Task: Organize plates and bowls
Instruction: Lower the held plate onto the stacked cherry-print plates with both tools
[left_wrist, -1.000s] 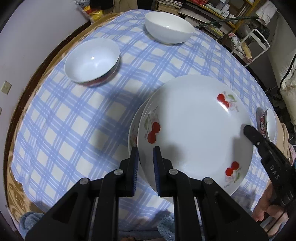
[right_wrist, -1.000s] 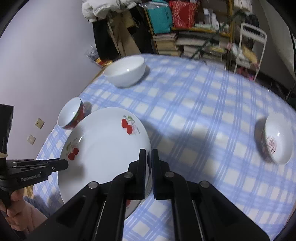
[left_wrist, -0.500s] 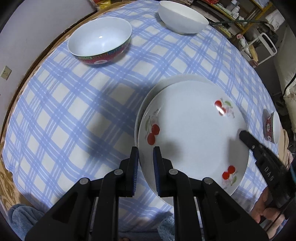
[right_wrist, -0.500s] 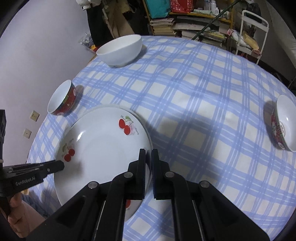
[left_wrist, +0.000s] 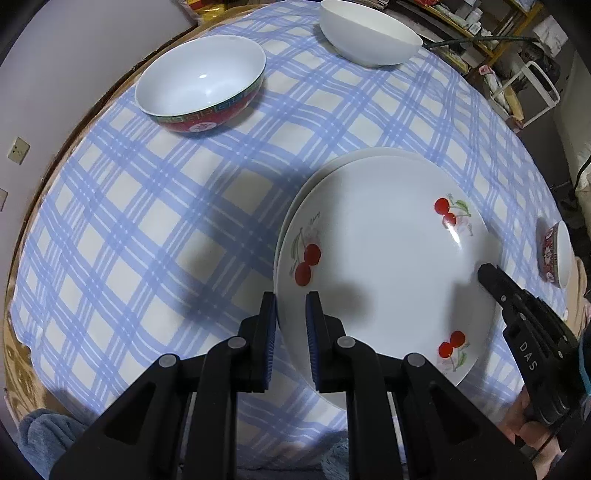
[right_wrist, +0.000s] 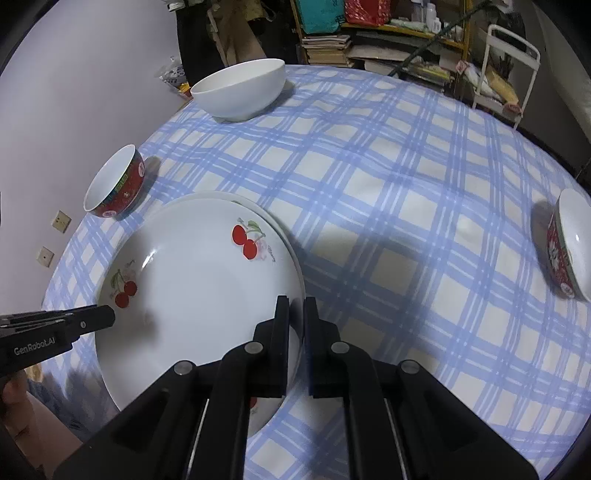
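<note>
the left gripper (left_wrist: 291, 314) is clamped on the near-left rim of the cherry plate (left_wrist: 384, 266), one pad above the rim and one below. the right gripper (right_wrist: 296, 314) pinches the opposite rim of the same plate, its jaws nearly closed with only the thin edge between them. the plate sits between the two tools, directly over a second plate (left_wrist: 332, 166) whose white edge peeks out along the far side; whether the two touch cannot be told. both lie on the blue checked tablecloth (left_wrist: 147, 221). a red-sided bowl (left_wrist: 201, 94) stands upright well off to the far left, a plain white bowl (left_wrist: 369, 31) beyond it, and another red bowl (right_wrist: 570, 245) sits near the right edge.
</note>
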